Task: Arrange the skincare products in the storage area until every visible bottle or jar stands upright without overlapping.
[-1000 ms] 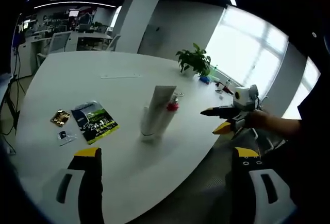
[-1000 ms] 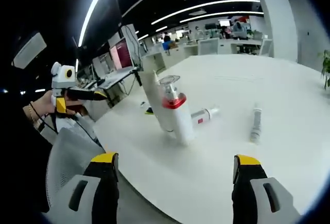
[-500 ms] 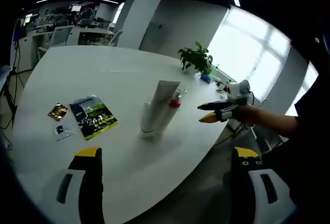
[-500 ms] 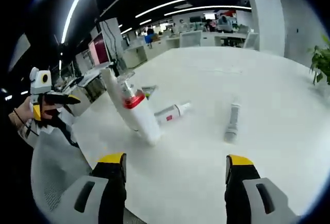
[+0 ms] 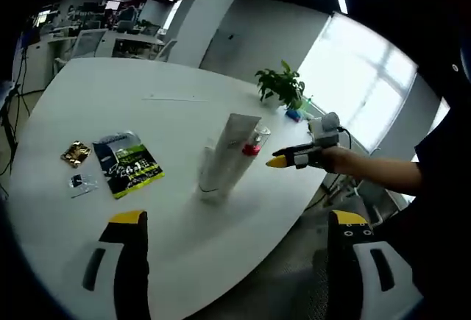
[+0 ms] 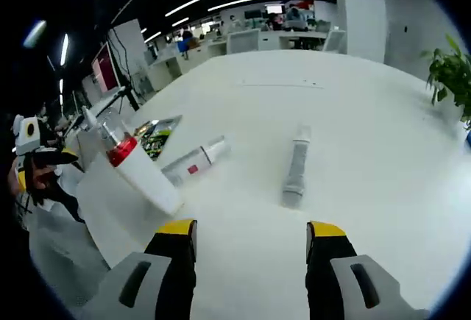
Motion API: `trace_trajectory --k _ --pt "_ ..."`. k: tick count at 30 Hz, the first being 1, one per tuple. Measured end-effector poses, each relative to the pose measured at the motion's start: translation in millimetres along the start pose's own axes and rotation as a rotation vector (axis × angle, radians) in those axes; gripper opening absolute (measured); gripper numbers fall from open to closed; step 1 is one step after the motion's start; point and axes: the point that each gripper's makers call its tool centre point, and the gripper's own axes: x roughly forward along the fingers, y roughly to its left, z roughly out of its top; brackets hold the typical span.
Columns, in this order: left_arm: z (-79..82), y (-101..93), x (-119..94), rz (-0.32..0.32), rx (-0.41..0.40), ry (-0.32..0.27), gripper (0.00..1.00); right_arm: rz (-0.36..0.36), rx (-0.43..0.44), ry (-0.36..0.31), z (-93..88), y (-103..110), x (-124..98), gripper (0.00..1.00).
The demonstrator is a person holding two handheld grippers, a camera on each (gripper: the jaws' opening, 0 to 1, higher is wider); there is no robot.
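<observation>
On the white tabletop [image 6: 383,158] two skincare items already stand near its edge: a tall white tube [image 5: 227,154] upright on its cap and, just behind it, a white pump bottle [image 6: 140,173] with a red collar. Two others lie flat farther in, a small white bottle [image 6: 193,162] with a red label and a slim grey tube [image 6: 296,167], set apart from each other. The right claw [image 6: 250,235] hangs over the near part of the surface, jaws apart and holding nothing, roughly in line with the slim grey tube. The left claw [image 5: 234,224] is likewise apart and empty, off the tabletop edge. The main risk, as I judge it, is the standing pair: they sit close to the edge and close together, so a careless sweep could topple them or send them off. The slim tube may also roll or slip when pinched, and could fall again once stood on its narrow end. A printed sachet [image 5: 126,171] and small wrappers [image 5: 76,153] lie to the left; beyond are a potted plant [image 5: 281,86], bright windows and open-plan office desks.
</observation>
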Motion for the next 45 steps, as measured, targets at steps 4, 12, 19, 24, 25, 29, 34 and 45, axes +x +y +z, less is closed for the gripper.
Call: trace_trajectory --k 4,12,19,24,25,29,34,45 --pt "-0.7 -0.7 1 0.002 -0.01 -0.006 0.94 -0.028 -0.005 0.024 -0.5 -10 13 0.56" --pt "0.6 1.8 -1 0.018 -0.022 -0.017 0.94 -0.03 -0.008 0.045 13.4 -21 32 0.55" --pt "-8.6 -5.0 0 0.006 -0.03 -0.007 0.93 -0.051 -0.002 0.076 12.0 -20 44 0.51" --pt "-11.8 -2.5 -2 0.015 -0.034 0.001 0.93 -0.065 0.012 0.09 12.4 -29 53 0.5" --pt "-11.6 -2.4 -2 0.017 -0.036 0.0 0.93 -0.068 0.011 0.094 12.3 -29 54 0.49" --pt "-10.3 0.3 -3 0.031 -0.04 -0.005 0.93 -0.082 -0.001 0.106 15.7 -34 60 0.47" --pt "-9.1 2.9 -4 0.043 -0.044 -0.008 0.93 -0.093 -0.024 0.122 18.3 -34 67 0.45" --pt "-10.9 5.1 -3 0.057 -0.05 0.012 0.93 -0.132 -0.092 0.156 21.4 -45 83 0.31"
